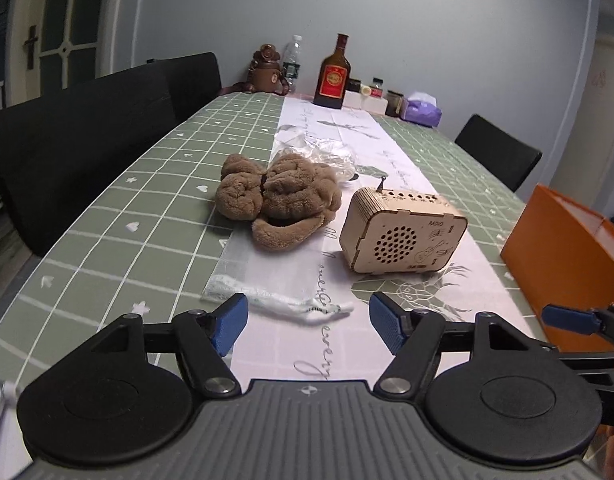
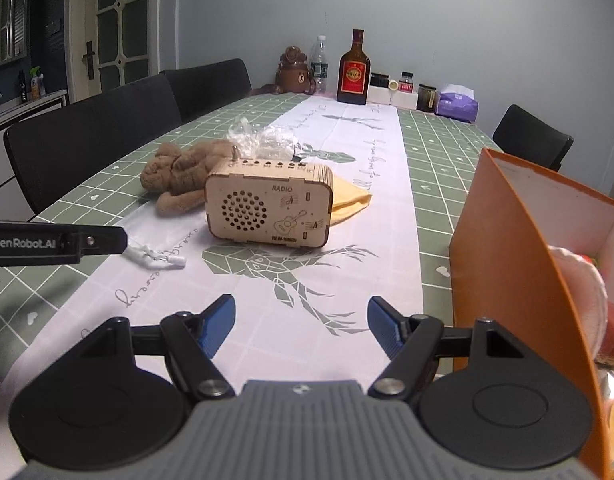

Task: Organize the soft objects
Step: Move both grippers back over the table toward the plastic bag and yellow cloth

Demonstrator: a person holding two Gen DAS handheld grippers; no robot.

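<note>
Approach step: left gripper (image 1: 309,322) and right gripper (image 2: 301,326) both spread, empty; next, pinch brown plush toy (image 1: 277,200), into orange box (image 2: 507,264).

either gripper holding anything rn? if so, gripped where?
Nothing held. Left gripper and right gripper both stand open with only tablecloth between the pads. The brown plush toy lies untouched on the table.

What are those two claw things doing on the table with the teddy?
A person is holding a claw in each hand to tidy up soft things. Both the left claw and the right claw are open and holding nothing. The brown plush toy lies on the table beside the wooden radio. The orange box on the right already has something soft and white inside.
</note>
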